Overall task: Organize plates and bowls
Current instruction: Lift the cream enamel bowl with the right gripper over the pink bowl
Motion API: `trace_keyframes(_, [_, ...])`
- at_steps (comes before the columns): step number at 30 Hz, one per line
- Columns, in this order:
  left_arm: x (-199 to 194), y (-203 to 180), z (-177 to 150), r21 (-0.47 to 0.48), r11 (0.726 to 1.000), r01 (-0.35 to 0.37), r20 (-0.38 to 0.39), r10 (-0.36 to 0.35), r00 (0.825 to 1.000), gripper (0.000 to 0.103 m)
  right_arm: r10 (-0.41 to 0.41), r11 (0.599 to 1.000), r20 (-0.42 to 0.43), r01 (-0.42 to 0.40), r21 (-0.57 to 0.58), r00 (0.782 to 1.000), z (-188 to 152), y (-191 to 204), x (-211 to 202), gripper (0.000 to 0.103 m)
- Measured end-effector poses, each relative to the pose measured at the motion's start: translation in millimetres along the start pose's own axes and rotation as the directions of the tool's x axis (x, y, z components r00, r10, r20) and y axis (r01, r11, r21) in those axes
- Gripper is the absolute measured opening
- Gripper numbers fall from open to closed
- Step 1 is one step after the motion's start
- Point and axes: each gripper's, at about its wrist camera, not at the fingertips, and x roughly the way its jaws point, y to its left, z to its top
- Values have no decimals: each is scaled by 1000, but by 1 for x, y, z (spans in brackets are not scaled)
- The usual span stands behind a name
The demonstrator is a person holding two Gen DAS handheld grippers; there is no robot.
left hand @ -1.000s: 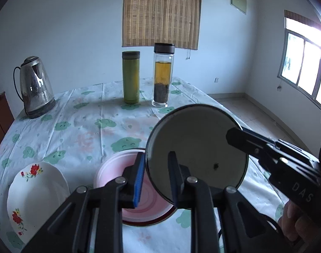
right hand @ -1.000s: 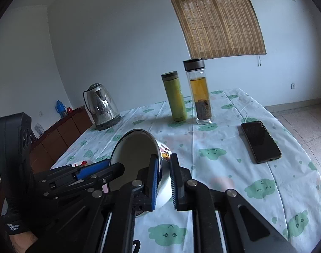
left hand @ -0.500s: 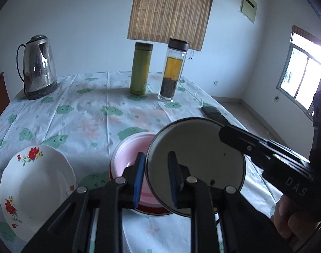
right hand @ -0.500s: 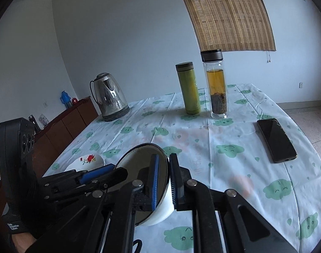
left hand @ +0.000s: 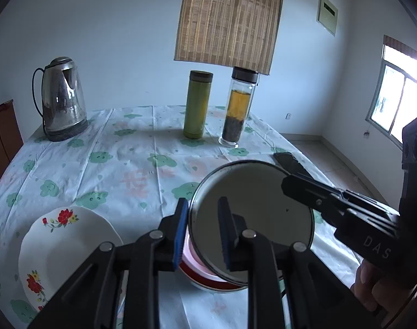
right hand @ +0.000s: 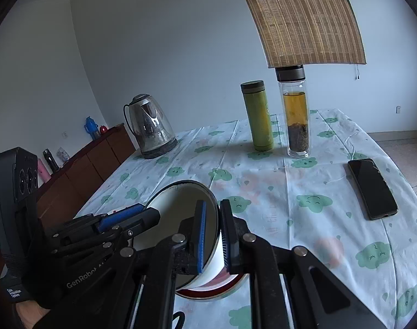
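A white enamel bowl point(left hand: 257, 213) with a dark rim hangs tilted in the air, held by both grippers. My left gripper point(left hand: 203, 211) is shut on its left rim. From the right, my right gripper point(left hand: 288, 185) clamps the opposite rim. In the right wrist view the right gripper point(right hand: 213, 211) pinches the bowl point(right hand: 181, 208) edge, with the left gripper point(right hand: 142, 213) across from it. Directly below sits a pink bowl point(left hand: 208, 278) with a red rim, mostly hidden, also showing as the pink bowl point(right hand: 222, 285). A white flowered plate point(left hand: 63, 249) lies at the near left.
At the far side of the clothed table point(left hand: 131, 164) stand a steel kettle point(left hand: 62, 98), a green flask point(left hand: 197, 104) and a glass tea bottle point(left hand: 237, 109). A black phone point(right hand: 371, 189) lies at the right edge. A brown cabinet point(right hand: 85, 170) runs along the left wall.
Both grippers have carried the white bowl leftward together. It now hangs over the pink bowl and hides most of it. Both grips are unchanged.
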Motion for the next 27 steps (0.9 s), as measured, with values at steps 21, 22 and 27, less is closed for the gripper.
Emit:
trace_keyframes(21, [20,4,-10,13,1000,-16,-26,16,1000,19,3,999,-15,-2,37,1000,-13,-9,19,12])
trace_keyframes(22, [21,4,-10,14,1000,-15,-28,15,999,19,-1,999,-13,2,34,1000,-14,-10,19,12])
trace_keyframes(27, [26,1,-14,20,1000,-14,-35,15,999,19,-15,999,-12,15,31,1000,-15,-12,21,12])
